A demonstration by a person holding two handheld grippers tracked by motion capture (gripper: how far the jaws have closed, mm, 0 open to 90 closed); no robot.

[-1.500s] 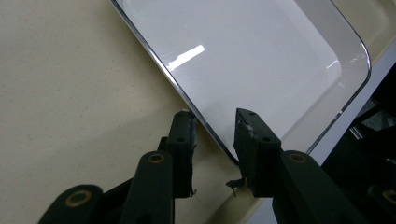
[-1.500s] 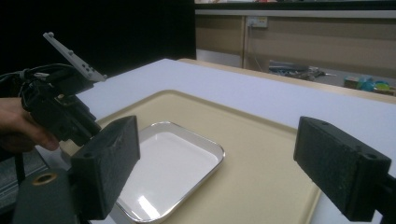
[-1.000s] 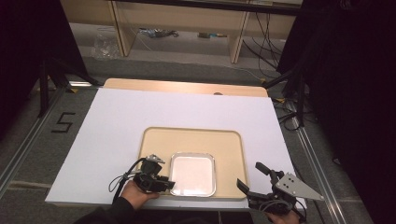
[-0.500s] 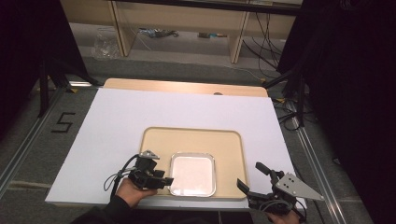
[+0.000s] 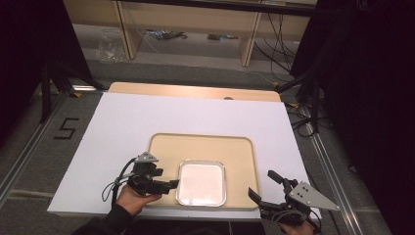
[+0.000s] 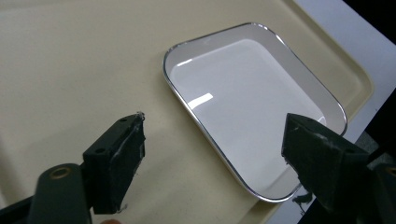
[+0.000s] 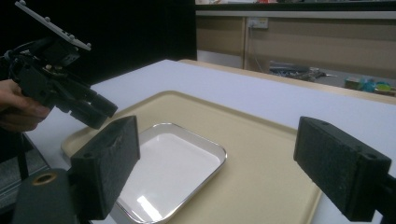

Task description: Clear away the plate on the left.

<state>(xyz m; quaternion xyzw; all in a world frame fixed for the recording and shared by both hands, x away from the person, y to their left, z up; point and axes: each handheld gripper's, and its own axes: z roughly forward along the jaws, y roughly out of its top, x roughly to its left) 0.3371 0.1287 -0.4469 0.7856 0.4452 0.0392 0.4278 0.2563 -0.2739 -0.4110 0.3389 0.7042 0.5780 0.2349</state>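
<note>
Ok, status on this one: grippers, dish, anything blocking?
Left gripper open, hovering at the shallow white metal-rimmed dish. Right gripper open, off the beige plastic tray. Dish empty, untouched. Nothing blocking.

A white sheet (image 5: 147, 122) covers the wooden table (image 5: 195, 91); a black "5" (image 5: 66, 129) marks the floor, and cables (image 5: 274, 39) lie beyond the shelving

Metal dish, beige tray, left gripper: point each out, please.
metal dish (image 5: 201, 183), high view, middle of its white floor.
beige tray (image 5: 205, 146), high view, bare far part.
left gripper (image 5: 172, 184), high view, between its fingertips.
</note>
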